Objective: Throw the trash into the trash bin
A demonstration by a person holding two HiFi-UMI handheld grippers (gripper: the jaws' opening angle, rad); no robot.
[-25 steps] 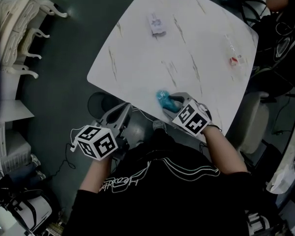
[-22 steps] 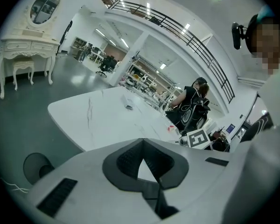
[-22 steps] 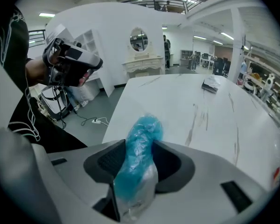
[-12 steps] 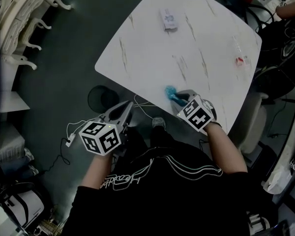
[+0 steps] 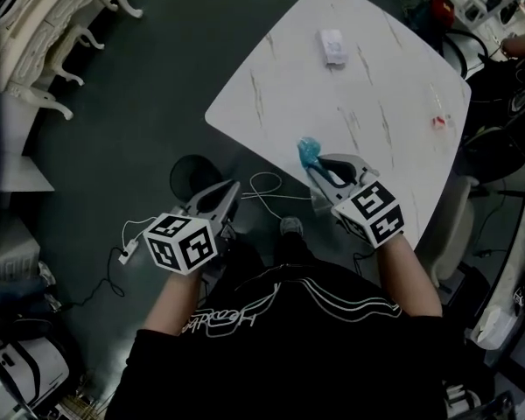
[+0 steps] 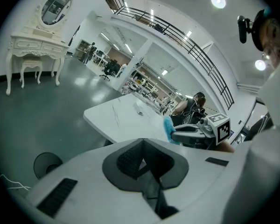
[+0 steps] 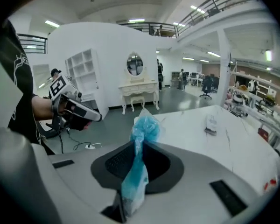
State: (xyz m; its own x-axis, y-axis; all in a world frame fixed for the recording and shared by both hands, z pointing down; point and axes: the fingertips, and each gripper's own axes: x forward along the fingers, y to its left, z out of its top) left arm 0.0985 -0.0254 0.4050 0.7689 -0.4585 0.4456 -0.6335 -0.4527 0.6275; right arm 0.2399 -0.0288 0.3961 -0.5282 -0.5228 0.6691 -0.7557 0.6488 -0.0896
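The right gripper (image 5: pixel 315 168) has a crumpled blue wrapper (image 7: pixel 141 129) pinched between its jaws, which have just been closing on it; the pads press the film flat while its bunched top sticks out past the tips. The wrapper is held at the near edge of the table (image 5: pixel 376 86), not yet over the trash bin (image 5: pixel 179 171), which stands on the floor (image 5: pixel 114 129) just off the table's near-left corner. The left gripper (image 5: pixel 227 192) hangs beside and just above the bin, its jaws drawn together with nothing between them, so it takes no part in the carry at this point. By the look of it the task is in its early stage: one piece of trash is gripped, none can be seen to have gone into the bin, and the carry across from the table edge to the bin and the release are left to do. Two more pieces lie on the table: a white packet (image 5: pixel 333 46) near the far corner and a small red-marked scrap (image 5: pixel 439 122) by the right edge, which is too small here to identify with any confidence. Both would need the same pick and drop afterwards.
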